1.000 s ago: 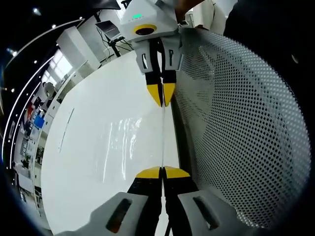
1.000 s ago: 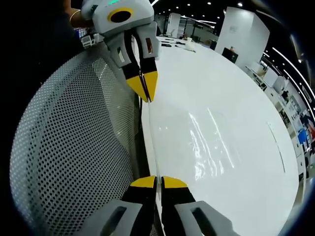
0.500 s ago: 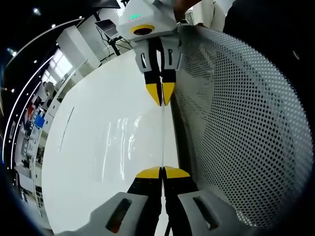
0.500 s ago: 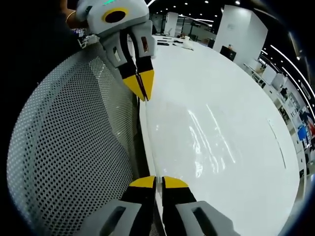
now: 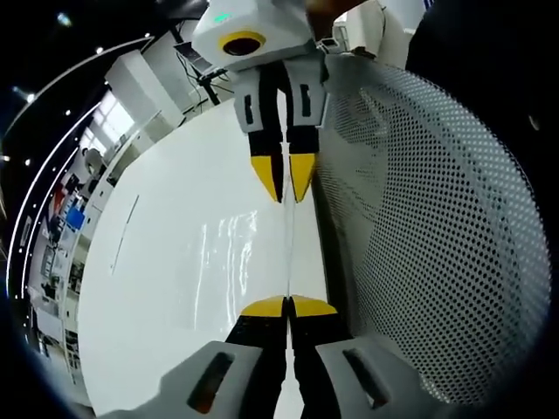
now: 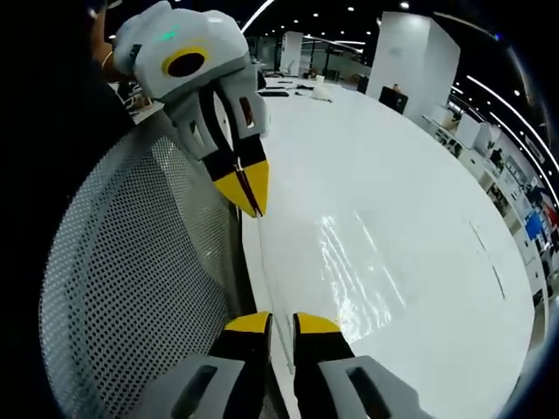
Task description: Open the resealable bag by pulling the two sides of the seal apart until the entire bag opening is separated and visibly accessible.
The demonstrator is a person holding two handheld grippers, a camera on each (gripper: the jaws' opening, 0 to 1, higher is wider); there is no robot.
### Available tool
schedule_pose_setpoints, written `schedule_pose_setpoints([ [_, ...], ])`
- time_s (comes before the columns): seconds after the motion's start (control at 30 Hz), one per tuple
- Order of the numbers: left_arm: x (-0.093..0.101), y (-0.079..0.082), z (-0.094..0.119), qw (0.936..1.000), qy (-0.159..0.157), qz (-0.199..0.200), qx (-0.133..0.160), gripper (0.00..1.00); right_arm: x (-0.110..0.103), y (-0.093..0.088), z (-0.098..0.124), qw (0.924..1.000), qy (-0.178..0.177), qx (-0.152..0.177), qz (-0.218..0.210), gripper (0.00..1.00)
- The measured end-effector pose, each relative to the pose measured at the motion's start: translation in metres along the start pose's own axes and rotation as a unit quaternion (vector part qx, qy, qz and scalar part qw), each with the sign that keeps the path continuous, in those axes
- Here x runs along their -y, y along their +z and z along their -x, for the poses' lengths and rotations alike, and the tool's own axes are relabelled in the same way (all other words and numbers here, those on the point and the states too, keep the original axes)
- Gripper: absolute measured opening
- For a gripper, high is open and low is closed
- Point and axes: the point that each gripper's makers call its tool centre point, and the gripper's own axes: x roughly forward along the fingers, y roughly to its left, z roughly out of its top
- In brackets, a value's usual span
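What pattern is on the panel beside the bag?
Grey-white perforated mesh, dotted with small dark holes; the left gripper view shows it best.

Clear resealable bag, seen edge-on as a thin taut line, glossy film over white surface

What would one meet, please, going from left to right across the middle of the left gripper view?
Background room shelving → glossy white table → thin edge of the clear resealable bag, stretched between both grippers' yellow-tipped fingers → perforated white mesh chair back.
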Motion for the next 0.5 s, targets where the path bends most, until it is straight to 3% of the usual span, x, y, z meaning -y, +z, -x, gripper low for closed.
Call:
schedule_pose_setpoints([
  [0.5, -0.0028, 0.0003, 0.0031, 0.9998, 0.007, -0.016, -0.005, 0.0, -0.0011, 0.0004, -0.0048, 1.0, 0.004, -0.001, -0.006, 0.02],
])
